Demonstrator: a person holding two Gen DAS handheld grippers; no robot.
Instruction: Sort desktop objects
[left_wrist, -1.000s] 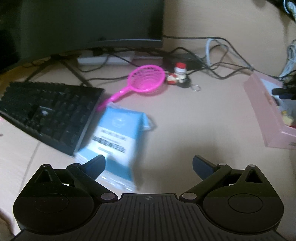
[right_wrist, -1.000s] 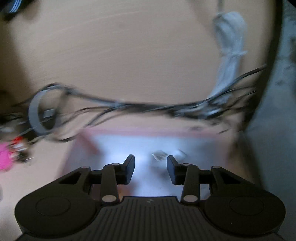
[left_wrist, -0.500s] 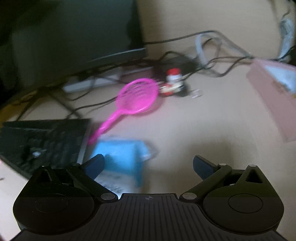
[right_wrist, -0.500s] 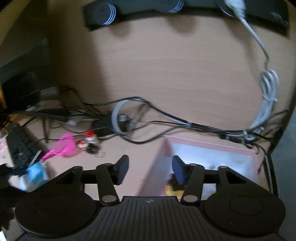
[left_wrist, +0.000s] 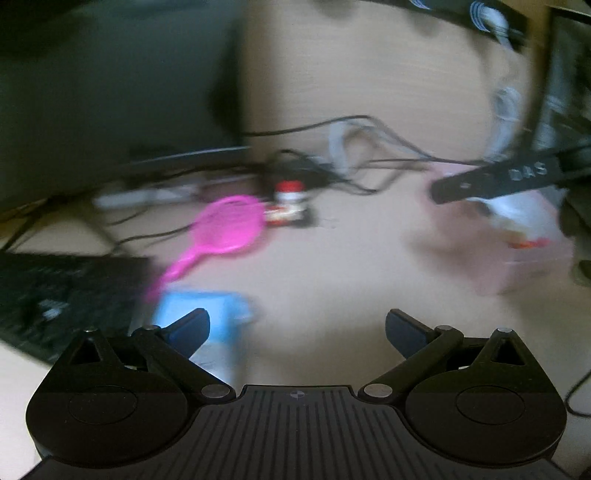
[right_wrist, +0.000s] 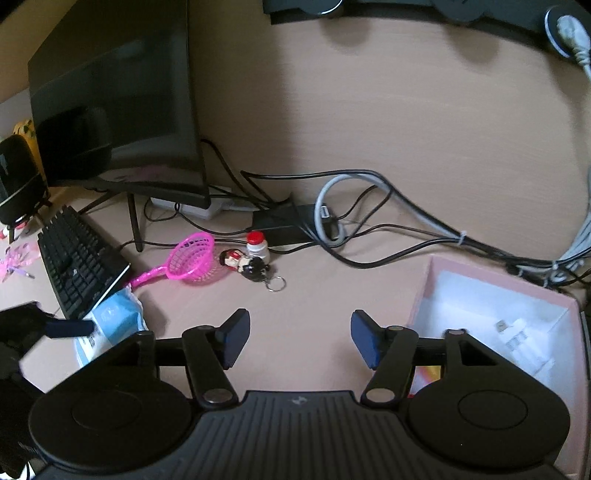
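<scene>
Hovering over the counter (right_wrist: 332, 302), both tools are sitting spread wide with nothing between their pads. The right hand-held gripper (right_wrist: 299, 338) is hanging above bare counter, and I'm taking the pink scoop (right_wrist: 192, 258) as my landmark. That scoop is lying well beyond the right hand-held gripper and off to its left, its handle pointing toward the keyboard (right_wrist: 79, 258). Just right of the scoop, a small figurine keychain (right_wrist: 245, 264) is lying on its side, with a little red-capped bottle (right_wrist: 257, 244) standing right behind it. Nearer than the scoop, touching the keyboard's corner, a blue tissue pack (right_wrist: 110, 321) is resting flat. Far to the right of the scoop, the pink box (right_wrist: 491, 273) is sitting open, close beside the right tool's right finger.

The left hand-held gripper (left_wrist: 297, 330) is giving a blurred view: the scoop (left_wrist: 229, 229) is lying ahead and left of it, the tissue pack (left_wrist: 218, 310) right by its left finger, the pink box (left_wrist: 491, 251) off to the right.
</scene>
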